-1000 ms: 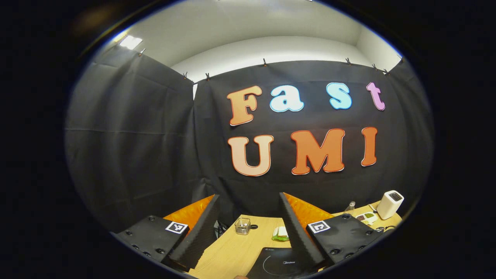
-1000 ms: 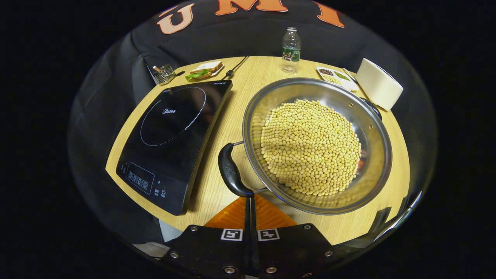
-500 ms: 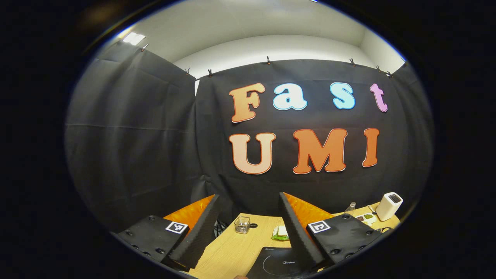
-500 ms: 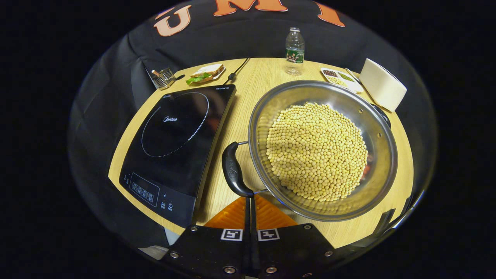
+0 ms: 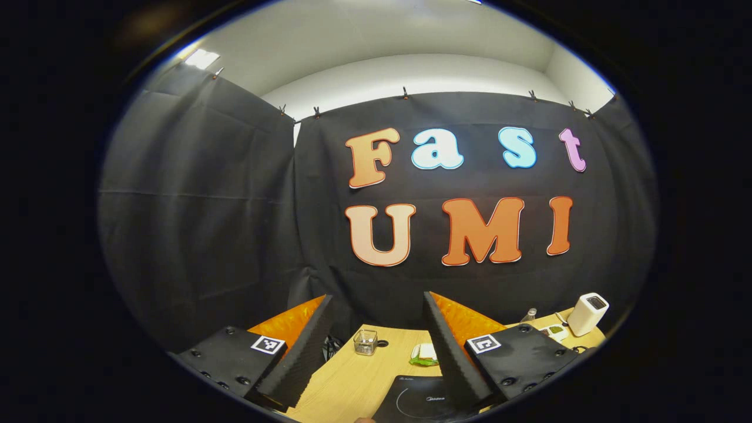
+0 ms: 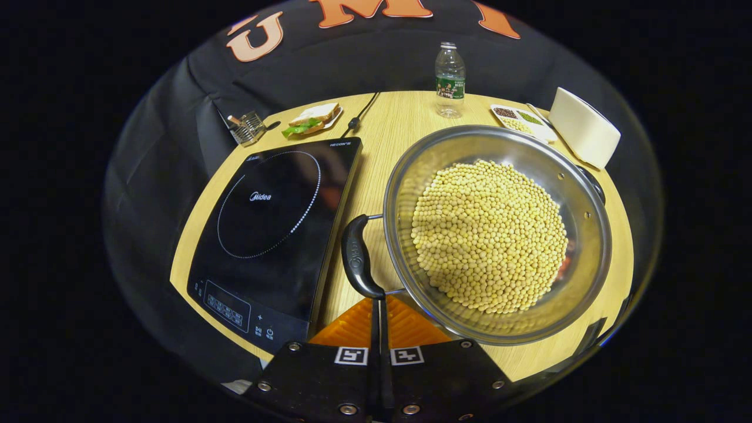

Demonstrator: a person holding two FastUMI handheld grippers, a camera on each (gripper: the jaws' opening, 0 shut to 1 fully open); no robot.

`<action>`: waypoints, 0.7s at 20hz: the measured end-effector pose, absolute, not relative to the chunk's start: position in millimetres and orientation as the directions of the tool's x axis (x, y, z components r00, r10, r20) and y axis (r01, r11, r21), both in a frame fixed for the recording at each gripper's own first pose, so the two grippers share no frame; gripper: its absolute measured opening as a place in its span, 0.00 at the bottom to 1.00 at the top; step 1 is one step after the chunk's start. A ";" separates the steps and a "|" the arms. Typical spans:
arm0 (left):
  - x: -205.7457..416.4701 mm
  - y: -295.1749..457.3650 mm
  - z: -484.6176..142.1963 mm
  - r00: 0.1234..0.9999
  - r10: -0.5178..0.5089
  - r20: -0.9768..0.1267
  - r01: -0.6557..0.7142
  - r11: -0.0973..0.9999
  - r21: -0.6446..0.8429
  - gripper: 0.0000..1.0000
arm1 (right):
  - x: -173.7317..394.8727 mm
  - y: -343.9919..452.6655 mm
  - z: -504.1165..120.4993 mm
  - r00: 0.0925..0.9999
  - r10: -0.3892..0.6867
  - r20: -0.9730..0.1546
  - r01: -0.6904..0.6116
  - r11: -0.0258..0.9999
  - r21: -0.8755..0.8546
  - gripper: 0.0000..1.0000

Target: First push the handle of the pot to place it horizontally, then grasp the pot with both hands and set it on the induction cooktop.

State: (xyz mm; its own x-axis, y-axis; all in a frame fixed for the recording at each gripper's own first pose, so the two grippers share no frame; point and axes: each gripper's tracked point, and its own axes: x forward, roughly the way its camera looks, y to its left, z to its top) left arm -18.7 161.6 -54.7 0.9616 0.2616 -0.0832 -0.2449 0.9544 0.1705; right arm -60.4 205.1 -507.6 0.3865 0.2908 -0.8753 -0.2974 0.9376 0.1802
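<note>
Resting on the wooden table (image 6: 405,126), the steel pot (image 6: 496,235) heaped with yellow beans (image 6: 489,235) is sitting just right of the black induction cooktop (image 6: 273,226), its black handle (image 6: 356,258) lying in the gap between them at the near side. Pressing its fingers together with nothing between them, the right gripper (image 6: 379,305) is pointing its tips at the near end of that handle. Holding its fingers wide apart and empty, the left gripper (image 5: 376,346) is hovering over the table's near edge, facing the far wall.
</note>
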 end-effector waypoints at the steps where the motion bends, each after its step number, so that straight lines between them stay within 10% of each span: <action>1: -19.7 161.4 -53.6 0.962 0.260 -0.083 -0.243 0.955 0.171 0.97 | -57.8 207.0 -508.3 0.388 0.292 -0.874 -0.298 0.937 0.181 0.00; 14: -35.1 187.5 -49.3 0.948 0.308 -0.086 -0.289 0.940 0.180 0.97 | -34.2 227.3 -509.9 0.420 0.301 -0.856 -0.269 0.942 0.199 0.00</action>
State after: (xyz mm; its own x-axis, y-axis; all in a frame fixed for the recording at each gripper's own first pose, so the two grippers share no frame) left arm -35.1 187.5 -49.3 0.9476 0.3077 -0.0861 -0.2890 0.9403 0.1798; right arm -34.2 227.3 -509.9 0.4198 0.3010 -0.8563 -0.2690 0.9423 0.1994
